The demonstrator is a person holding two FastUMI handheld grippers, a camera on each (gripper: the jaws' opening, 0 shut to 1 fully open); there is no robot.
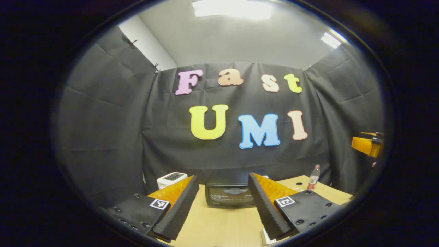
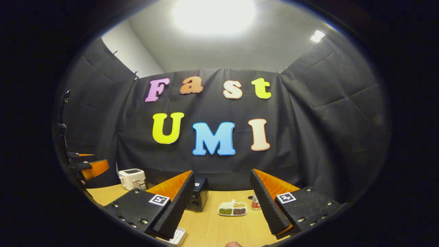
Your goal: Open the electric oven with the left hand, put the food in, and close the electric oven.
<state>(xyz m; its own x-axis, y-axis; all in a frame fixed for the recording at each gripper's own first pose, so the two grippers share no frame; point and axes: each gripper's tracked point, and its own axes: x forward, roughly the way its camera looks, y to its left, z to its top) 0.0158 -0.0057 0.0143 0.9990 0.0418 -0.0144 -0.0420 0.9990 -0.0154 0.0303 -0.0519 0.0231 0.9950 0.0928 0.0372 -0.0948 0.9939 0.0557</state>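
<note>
Across the wooden table (image 1: 223, 223) stands the closed electric oven (image 1: 229, 195); both grippers' jaws gape wide, empty. Opening hasn't begun: left gripper (image 1: 223, 209) must reach its door.

black cloth walls (image 2: 325, 113) enclose a wooden table (image 2: 219, 230) beneath a white ceiling (image 1: 240, 37) with bright lights (image 2: 212, 13).

In the left gripper view the oven (image 1: 229, 195) is partly hidden at both sides behind claw fingers, and a bottle (image 1: 313, 177) at 4 o'clock is too small to tell its contents. In the right gripper view a jar (image 2: 255, 202) stands half-hidden behind a finger (image 2: 269, 202).
</note>
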